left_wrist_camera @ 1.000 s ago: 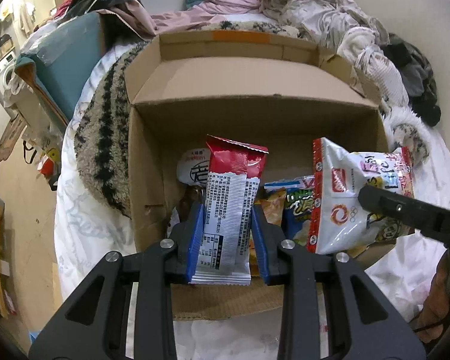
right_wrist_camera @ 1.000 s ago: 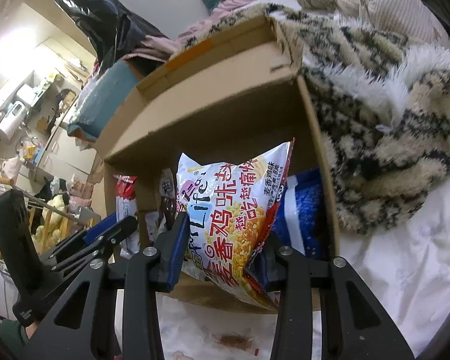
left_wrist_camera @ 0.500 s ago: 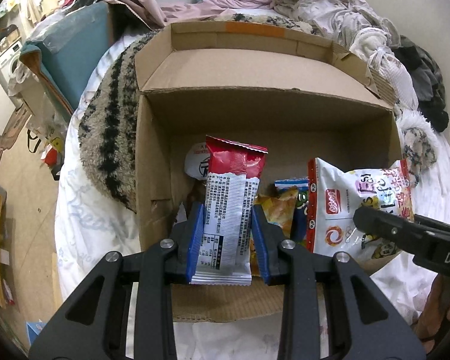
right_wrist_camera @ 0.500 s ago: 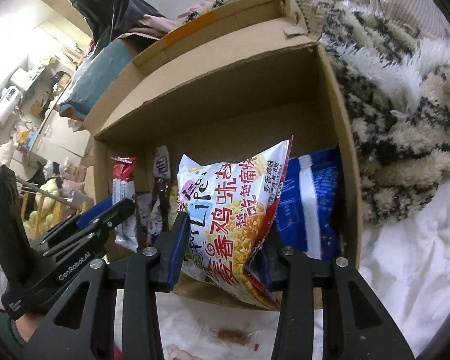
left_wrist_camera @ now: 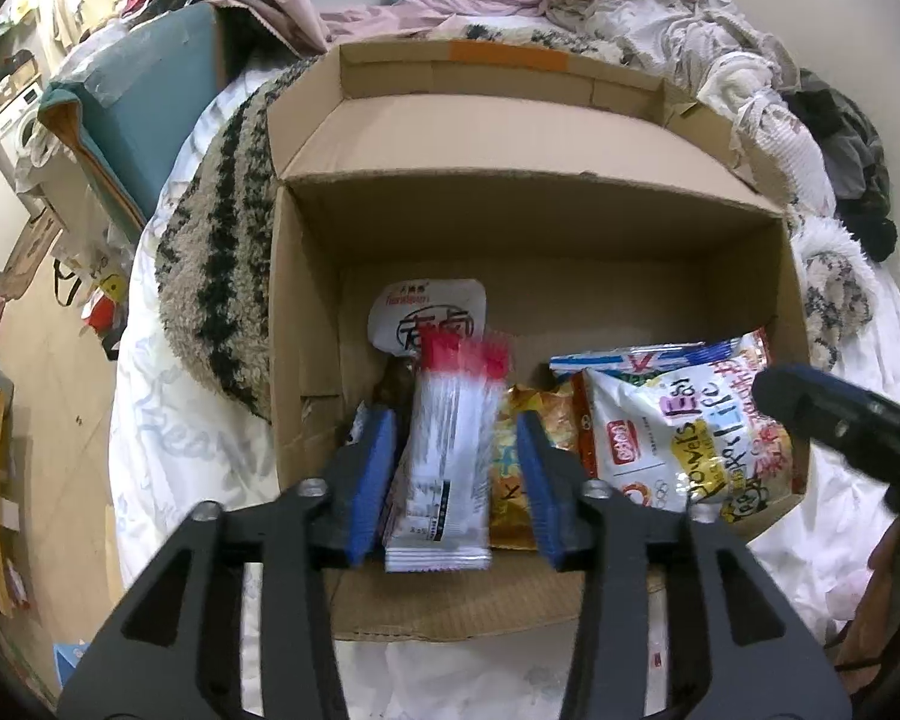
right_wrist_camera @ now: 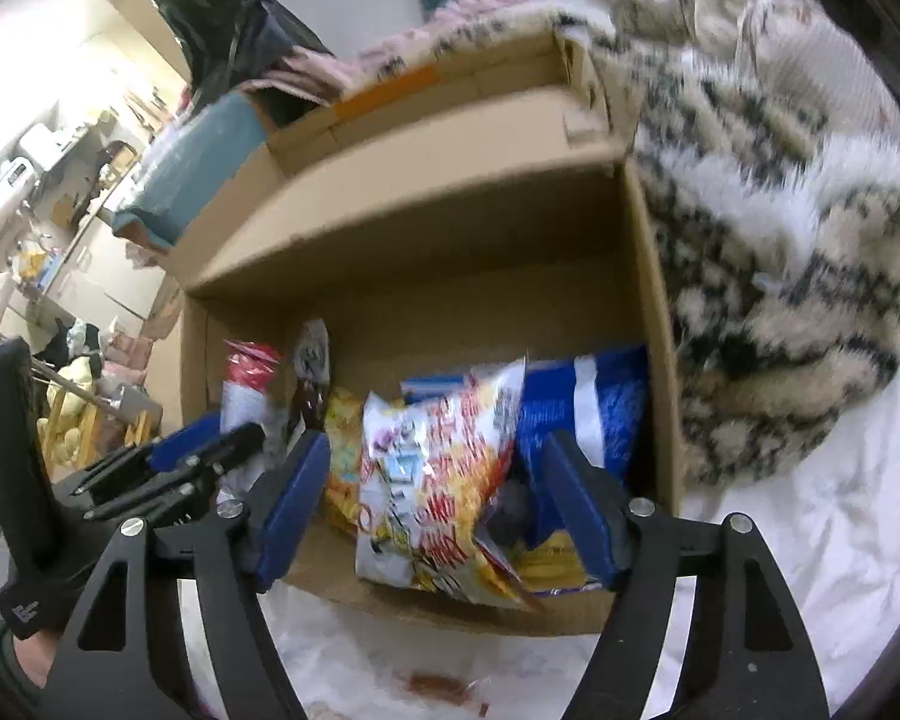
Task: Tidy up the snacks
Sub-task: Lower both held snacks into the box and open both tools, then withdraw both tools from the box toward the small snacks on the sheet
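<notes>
Both grippers are held side by side at the near edge of the open cardboard box (left_wrist_camera: 528, 228), pointing into it. The left gripper (left_wrist_camera: 456, 468) is spread open: its blue pads (left_wrist_camera: 371, 480) stand clear on either side of the red-and-white packet (left_wrist_camera: 450, 450), which is blurred and upright between them inside the box; contact cannot be made out. The right gripper (right_wrist_camera: 435, 498) is likewise spread wide, and the white-and-red chip bag (right_wrist_camera: 438, 480) is seen between its pads (right_wrist_camera: 288, 498), gaps showing on both sides. Just beside the bag, against the right wall, one blue bag (right_wrist_camera: 582, 414) is seen. One yellow packet (left_wrist_camera: 519, 456) lies between the two released snacks, and one white round-cornered packet (left_wrist_camera: 429, 315) lies behind the red-and-white one. The box rests on a white sheet (left_wrist_camera: 168, 396) beside a striped fuzzy blanket (left_wrist_camera: 222, 276).
</notes>
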{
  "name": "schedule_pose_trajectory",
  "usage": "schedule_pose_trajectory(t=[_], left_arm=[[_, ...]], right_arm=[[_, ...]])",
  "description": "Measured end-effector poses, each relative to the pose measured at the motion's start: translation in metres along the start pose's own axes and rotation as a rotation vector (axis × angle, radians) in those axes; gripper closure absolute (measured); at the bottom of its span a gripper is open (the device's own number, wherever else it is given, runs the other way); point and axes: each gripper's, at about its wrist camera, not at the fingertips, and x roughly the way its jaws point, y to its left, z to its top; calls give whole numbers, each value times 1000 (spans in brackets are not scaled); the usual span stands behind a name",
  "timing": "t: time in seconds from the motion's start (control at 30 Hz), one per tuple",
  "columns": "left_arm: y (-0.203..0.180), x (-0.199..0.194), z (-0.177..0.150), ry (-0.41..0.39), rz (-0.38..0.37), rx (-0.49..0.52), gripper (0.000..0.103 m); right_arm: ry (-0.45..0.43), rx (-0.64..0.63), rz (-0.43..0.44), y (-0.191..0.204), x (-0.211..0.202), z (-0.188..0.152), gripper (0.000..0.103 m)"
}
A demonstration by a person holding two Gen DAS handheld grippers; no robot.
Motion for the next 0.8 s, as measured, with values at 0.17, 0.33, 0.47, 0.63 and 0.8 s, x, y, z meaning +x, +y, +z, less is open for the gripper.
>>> schedule_pose_trajectory(t=[0.17,0.33,0.47,0.63,0.8], left_arm=[[1,-10,2,-38,-16,-11,18],[4,-12,3,-38,-22,-19,18],[8,-13,1,-19,-34,-32,18],[14,-23,-3,-36,-23,-39,18],[16,-36,-11,-56,-11,-7,18]], right_arm=[[-68,26,18,-6,-15,4,18],[-64,43,17,-10,-14,5,17],[-64,37,15,-8,-15,6,17],[-122,55,-3,-10,-32,7,17],[-128,66,-9,-11,-43,0,14]])
